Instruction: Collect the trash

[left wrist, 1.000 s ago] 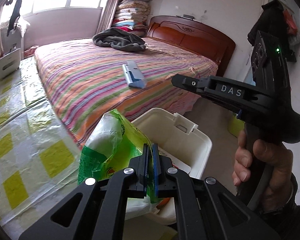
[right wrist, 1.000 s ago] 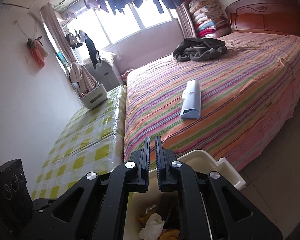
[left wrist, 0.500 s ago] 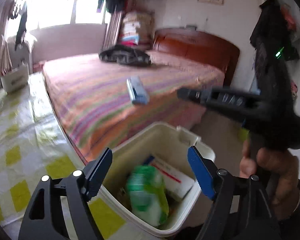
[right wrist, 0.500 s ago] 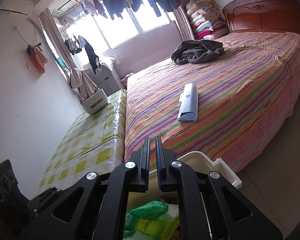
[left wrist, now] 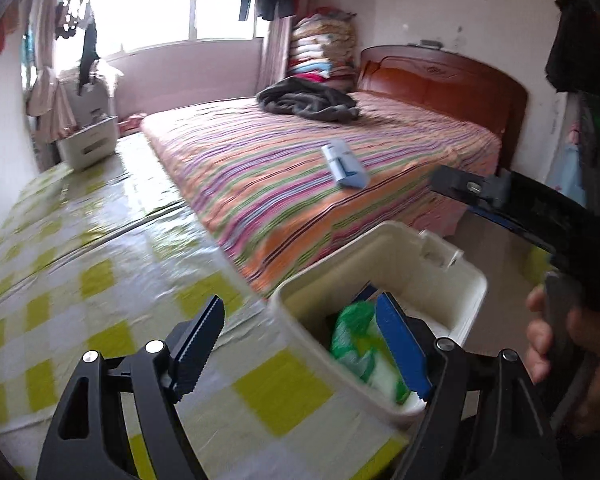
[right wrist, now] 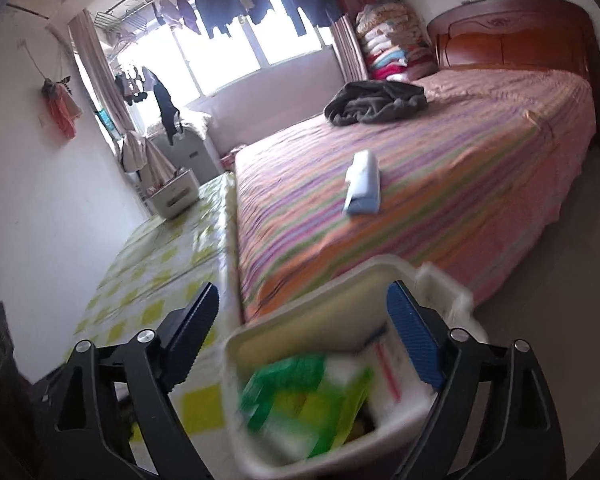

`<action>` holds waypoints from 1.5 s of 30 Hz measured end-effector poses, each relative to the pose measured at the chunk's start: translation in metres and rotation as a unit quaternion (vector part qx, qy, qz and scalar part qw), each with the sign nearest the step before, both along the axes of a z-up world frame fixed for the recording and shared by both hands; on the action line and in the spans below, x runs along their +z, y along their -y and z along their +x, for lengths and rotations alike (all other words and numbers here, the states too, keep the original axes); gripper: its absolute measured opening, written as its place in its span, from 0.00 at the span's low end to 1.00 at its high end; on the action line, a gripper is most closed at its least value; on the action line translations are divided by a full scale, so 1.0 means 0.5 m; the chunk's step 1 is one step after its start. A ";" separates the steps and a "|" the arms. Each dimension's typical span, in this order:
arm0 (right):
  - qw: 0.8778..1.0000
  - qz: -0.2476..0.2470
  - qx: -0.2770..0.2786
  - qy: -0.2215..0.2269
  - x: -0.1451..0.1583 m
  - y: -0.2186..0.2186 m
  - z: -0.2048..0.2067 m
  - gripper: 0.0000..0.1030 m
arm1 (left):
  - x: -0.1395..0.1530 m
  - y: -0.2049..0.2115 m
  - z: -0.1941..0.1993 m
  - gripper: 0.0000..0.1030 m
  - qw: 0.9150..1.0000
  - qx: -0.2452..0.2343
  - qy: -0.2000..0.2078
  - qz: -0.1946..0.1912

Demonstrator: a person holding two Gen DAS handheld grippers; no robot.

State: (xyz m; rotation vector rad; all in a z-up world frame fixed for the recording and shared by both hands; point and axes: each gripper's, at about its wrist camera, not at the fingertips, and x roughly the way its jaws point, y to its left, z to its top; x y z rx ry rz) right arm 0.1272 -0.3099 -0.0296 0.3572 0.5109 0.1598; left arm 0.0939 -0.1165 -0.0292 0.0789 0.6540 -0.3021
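The room was lit by daylight from the window (left wrist: 180, 12) far ahead of both grippers, where the panes were blown out to white. Glare was thrown across the glossy checked tablecloth (left wrist: 112, 216) ahead and to the left. Motion blur was seen on the white bin (right wrist: 340, 304) and green bag (right wrist: 300, 396) close below the fingers. Straight lines were bent by fisheye distortion, and the corners were darkened to black.

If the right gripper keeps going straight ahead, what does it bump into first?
Probably the white bin: the right gripper is open, with the bin's rim between its jaws and the green bag just below. Depth is unclear.
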 end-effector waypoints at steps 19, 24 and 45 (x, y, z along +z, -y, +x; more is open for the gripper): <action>0.989 -0.135 0.056 -0.024 0.016 -0.207 -0.276 0.92 | 0.030 -0.197 -0.253 0.74 0.989 0.149 -0.001 0.023; 0.988 -0.137 0.061 -0.023 0.031 -0.224 -0.291 0.92 | 0.029 -0.217 -0.272 0.74 0.987 0.161 -0.006 0.021; 0.990 -0.119 0.059 -0.048 0.000 -0.230 -0.251 0.92 | 0.001 -0.206 -0.248 0.74 0.987 0.150 -0.036 0.037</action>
